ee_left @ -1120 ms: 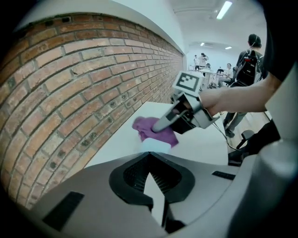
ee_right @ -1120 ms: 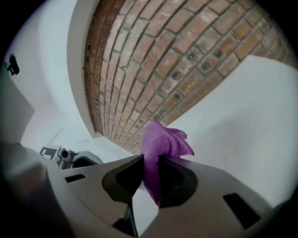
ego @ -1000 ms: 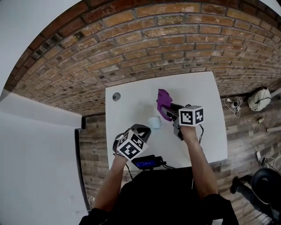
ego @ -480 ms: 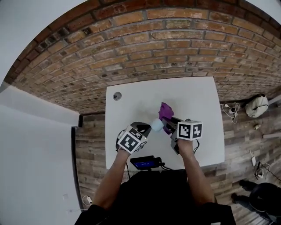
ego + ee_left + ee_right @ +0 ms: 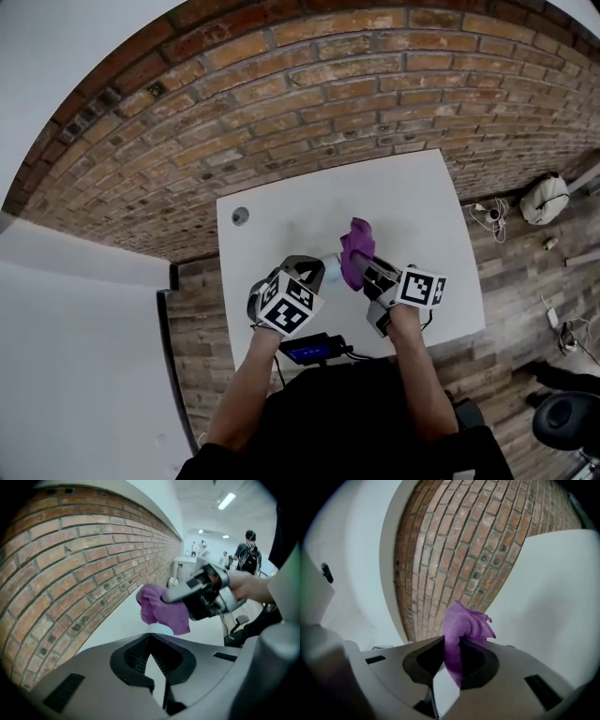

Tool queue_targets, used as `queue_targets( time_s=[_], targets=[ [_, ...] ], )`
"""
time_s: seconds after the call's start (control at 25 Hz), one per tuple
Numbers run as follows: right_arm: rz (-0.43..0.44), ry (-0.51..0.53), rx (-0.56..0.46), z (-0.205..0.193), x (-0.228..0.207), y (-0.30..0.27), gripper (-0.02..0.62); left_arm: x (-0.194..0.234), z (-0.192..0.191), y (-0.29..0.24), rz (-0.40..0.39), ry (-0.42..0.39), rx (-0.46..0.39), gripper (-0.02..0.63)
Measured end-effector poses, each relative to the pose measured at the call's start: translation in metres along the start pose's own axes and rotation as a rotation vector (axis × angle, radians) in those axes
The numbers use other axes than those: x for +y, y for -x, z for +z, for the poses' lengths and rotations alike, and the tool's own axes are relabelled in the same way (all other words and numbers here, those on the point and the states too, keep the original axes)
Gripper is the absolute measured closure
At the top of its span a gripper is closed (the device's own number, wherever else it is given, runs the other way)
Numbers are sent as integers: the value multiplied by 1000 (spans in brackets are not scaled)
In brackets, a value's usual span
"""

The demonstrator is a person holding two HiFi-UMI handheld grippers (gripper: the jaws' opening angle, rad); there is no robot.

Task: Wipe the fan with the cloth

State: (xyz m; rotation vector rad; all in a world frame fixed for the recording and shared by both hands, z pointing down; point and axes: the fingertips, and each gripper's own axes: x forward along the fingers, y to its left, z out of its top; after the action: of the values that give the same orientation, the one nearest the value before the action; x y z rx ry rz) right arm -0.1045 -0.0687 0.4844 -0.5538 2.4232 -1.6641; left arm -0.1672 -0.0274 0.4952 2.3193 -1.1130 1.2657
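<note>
1. Near the middle of the table [image 5: 427, 202], a little toward its near edge, the two grippers meet almost tip to tip above the white top.
2. The left gripper [image 5: 150, 641] has its jaws together. The small pale fan [image 5: 161, 628] shows right at their tips, and I cannot tell whether they pinch any part of it.
3. The right gripper [image 5: 453, 644] is clenched on the purple cloth [image 5: 465, 624], which bunches up out of the jaws (one loose corner flops sideways).
4. Seen from the left gripper, the cloth hangs down onto the fan's top, touching it or very nearly so.
5. From the head view, the fan sits between the two grippers, with the cloth on the side nearer the table's right edge.
6. A round grommet [image 5: 240, 216] sits by the table's far left corner.
7. A dark device [image 5: 309, 349] with a lit blue screen lies at the table's near edge, close behind the grippers.
8. A brick wall [image 5: 309, 103] runs along the table's far edge, and a pale bag [image 5: 544, 199] lies on the floor off the table's right side.
</note>
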Motion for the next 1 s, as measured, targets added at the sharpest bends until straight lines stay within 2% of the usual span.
queue_targets(
  time_s=[0.04, 0.08, 0.12, 0.2, 0.36, 0.48, 0.56, 0.64, 0.76, 0.84, 0.92, 1.0],
  targets=[
    [85, -6, -6, 5, 16, -7, 520, -3, -1, -3, 9, -37, 24, 606],
    [134, -18, 3, 4, 24, -13, 520, -4, -2, -6, 19, -62, 40, 606],
    [138, -36, 21, -2, 21, -18, 520, -5, -3, -7, 28, -77, 50, 606],
    [90, -83, 38, -15, -2, -23, 520, -5, -5, -7, 35, -96, 65, 606],
    [23, -204, -21, -30, -56, -17, 520, -5, -3, -7, 21, -111, 76, 606],
    [-94, -230, 69, -62, -98, -17, 520, -4, -4, -6, 24, -106, 75, 606],
    [-151, -240, 98, -71, -110, -12, 520, -4, -5, -5, 26, -106, 81, 606],
    [-112, -251, 40, -54, -94, -6, 520, -4, -6, -5, 24, -111, 86, 606],
    [79, -185, -61, -6, -31, -2, 520, -4, -4, -5, 24, -109, 86, 606],
    [179, -121, -49, 8, 7, -8, 520, -4, -4, -5, 27, -105, 86, 606],
    [176, -78, 21, -4, 14, -20, 520, -4, -4, -5, 28, -105, 91, 606],
    [137, -89, 33, -16, 0, -26, 520, -6, -4, -5, 28, -110, 101, 607]
  ],
)
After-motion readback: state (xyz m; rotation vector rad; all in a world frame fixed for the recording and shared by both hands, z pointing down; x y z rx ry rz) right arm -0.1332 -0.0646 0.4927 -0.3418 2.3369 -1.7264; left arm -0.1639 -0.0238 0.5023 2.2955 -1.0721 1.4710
